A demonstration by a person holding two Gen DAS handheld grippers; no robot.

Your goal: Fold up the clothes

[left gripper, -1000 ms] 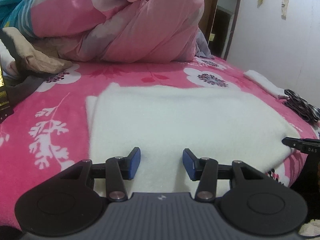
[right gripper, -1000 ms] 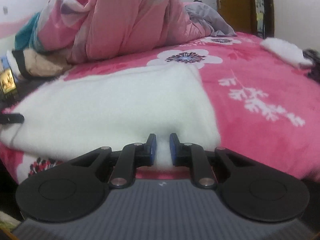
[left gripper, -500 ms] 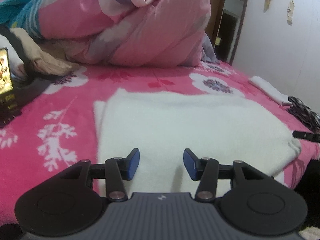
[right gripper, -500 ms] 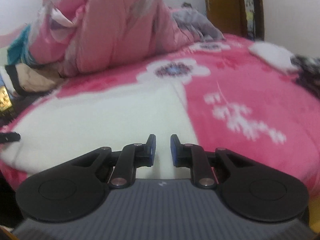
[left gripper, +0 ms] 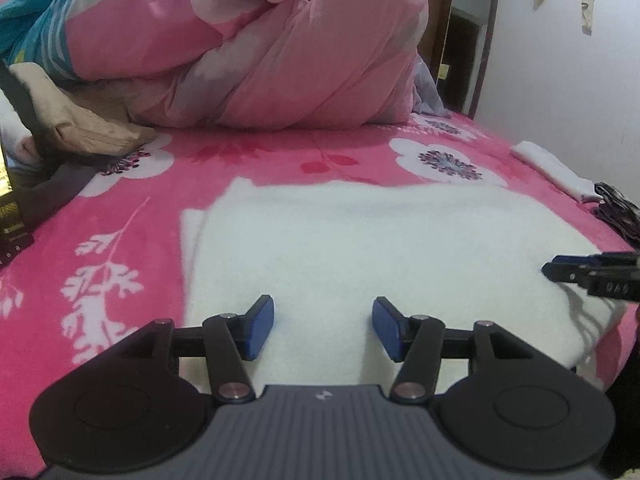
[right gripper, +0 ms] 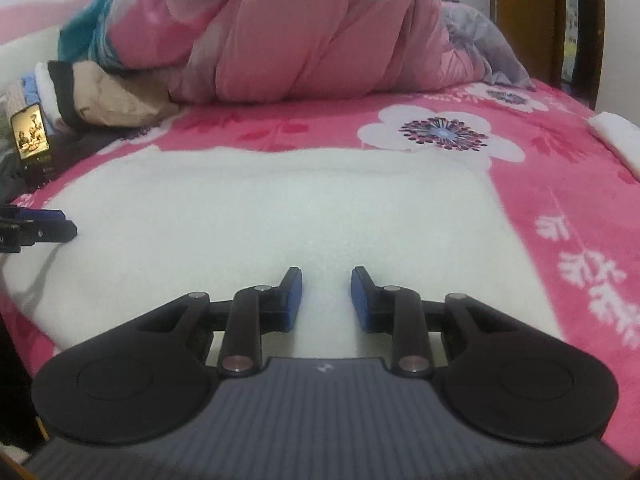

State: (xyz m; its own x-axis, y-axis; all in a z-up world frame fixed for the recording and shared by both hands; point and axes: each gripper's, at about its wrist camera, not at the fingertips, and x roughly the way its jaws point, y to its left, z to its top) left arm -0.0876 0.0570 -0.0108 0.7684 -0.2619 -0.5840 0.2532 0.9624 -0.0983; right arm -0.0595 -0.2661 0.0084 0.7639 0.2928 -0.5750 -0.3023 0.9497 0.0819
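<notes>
On the pink floral bedspread [left gripper: 132, 216], the white fleece garment [left gripper: 360, 248] lies flat, apparently folded once; further folds seem left. The left gripper [left gripper: 323, 330] and right gripper [right gripper: 326, 300] hover at its six o'clock edge, jaws apart, holding nothing.

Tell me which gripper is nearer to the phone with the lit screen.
Left. The left gripper hovers over the white garment's near edge on the side where the phone stands; the right gripper works the garment's opposite end, farther away.
</notes>
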